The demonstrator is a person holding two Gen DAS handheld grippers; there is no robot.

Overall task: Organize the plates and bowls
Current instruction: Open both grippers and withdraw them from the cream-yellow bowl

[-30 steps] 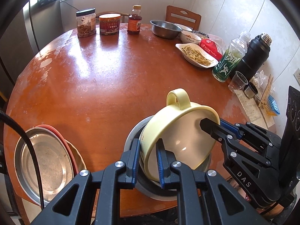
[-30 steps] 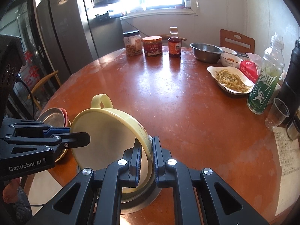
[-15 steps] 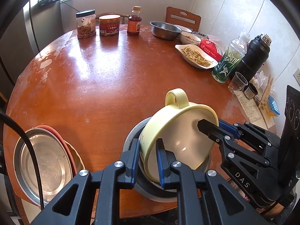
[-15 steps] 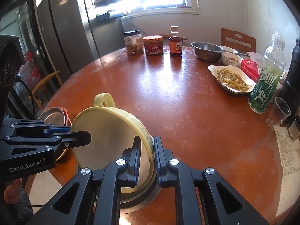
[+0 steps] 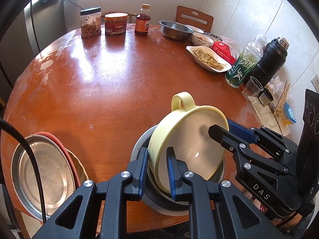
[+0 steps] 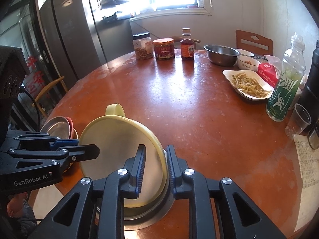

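Note:
A pale yellow bowl with a loop handle [image 5: 189,139] stands tilted inside a steel bowl [image 5: 155,201] at the near table edge. My left gripper [image 5: 156,171] straddles the yellow bowl's near rim, and its jaws look parted a little from it. My right gripper [image 6: 154,169] straddles the opposite rim [image 6: 157,145], with a gap at the inner finger. The yellow bowl [image 6: 119,137] and the steel bowl [image 6: 147,215] also show in the right wrist view. A stack of a steel plate [image 5: 43,177] on a red plate lies left.
At the far side of the round wooden table [image 5: 119,75] stand jars [image 5: 90,23], a sauce bottle [image 5: 142,20], a steel bowl [image 5: 175,29], a dish of food [image 5: 208,57], a green bottle [image 5: 245,63], a black flask [image 5: 269,59] and a plastic cup [image 5: 252,88].
Both grippers' jaws have widened a little on the yellow bowl's rim. The bowl has settled slightly lower into the steel bowl.

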